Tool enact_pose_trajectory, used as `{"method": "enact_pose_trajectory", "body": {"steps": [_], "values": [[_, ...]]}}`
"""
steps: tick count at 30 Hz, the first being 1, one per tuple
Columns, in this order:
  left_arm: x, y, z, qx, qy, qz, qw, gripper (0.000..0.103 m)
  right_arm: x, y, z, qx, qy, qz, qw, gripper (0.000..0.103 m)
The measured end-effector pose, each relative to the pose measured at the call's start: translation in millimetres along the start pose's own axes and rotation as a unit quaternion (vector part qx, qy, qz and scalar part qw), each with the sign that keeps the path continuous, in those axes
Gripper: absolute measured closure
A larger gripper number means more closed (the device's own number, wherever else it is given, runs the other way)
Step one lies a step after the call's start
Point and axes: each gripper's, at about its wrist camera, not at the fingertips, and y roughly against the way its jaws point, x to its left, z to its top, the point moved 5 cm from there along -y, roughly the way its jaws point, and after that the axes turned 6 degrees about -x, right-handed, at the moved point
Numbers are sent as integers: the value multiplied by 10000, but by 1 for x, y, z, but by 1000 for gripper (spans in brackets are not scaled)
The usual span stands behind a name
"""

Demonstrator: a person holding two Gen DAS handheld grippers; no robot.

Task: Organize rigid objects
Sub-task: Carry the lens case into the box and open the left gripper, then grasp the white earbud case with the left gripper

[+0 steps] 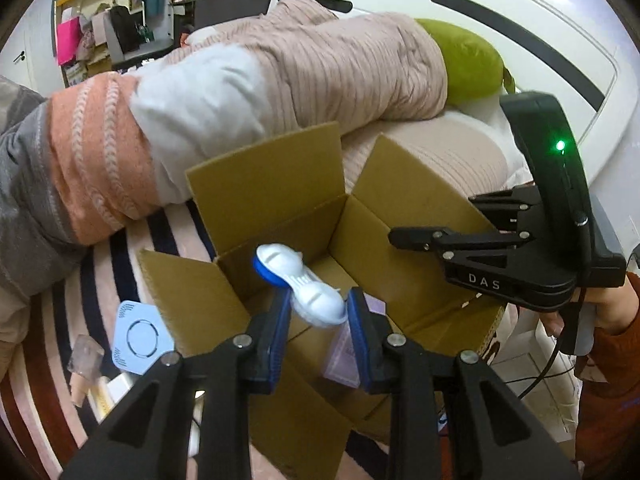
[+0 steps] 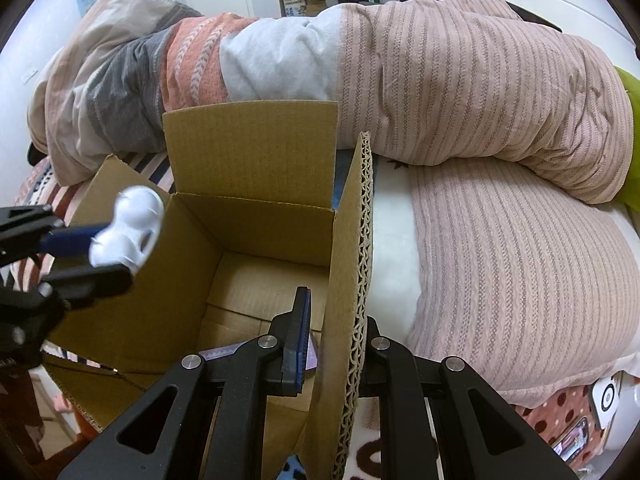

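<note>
Left wrist view: my left gripper [image 1: 318, 312] is clamped on one white plastic dumbbell-shaped piece with a blue end cap [image 1: 304, 284], held above the one open brown cardboard box [image 1: 360, 236] on the bed. One purple flat item [image 1: 344, 356] lies inside. One pale blue hexagonal card [image 1: 140, 338] lies just outside. My right gripper [image 2: 332, 340] pinches one box flap [image 2: 352, 280].
</note>
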Motion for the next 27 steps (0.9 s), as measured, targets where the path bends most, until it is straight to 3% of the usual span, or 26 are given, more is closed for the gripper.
{"method": "enact_pose_trajectory", "body": {"steps": [1, 5, 9, 13, 15, 21, 27], "values": [[0, 1, 1, -7, -30, 27, 10000, 75, 0, 0, 0, 0, 3, -4, 10000, 95], [9, 20, -3, -283, 71, 41, 9996, 42, 1, 0, 0, -1, 2, 8, 10000, 95], [38, 54, -11, -677, 290, 171, 9971, 28, 2, -1, -1, 8, 14, -15, 10000, 95], [82, 84, -47, -1022, 591, 522, 9916, 27, 3, -1, -2, 3, 21, -45, 10000, 94], [99, 86, -73, -983, 777, 553, 9906, 27, 3, -1, -3, 5, 14, -42, 10000, 94], [153, 36, -157, -181, 1752, 639, 9823, 27, 4, -3, -2, 29, 51, -91, 9999, 94], [150, -2, -185, 129, 1958, 500, 9793, 27, 4, -4, -2, 28, 48, -90, 9999, 94]]}}
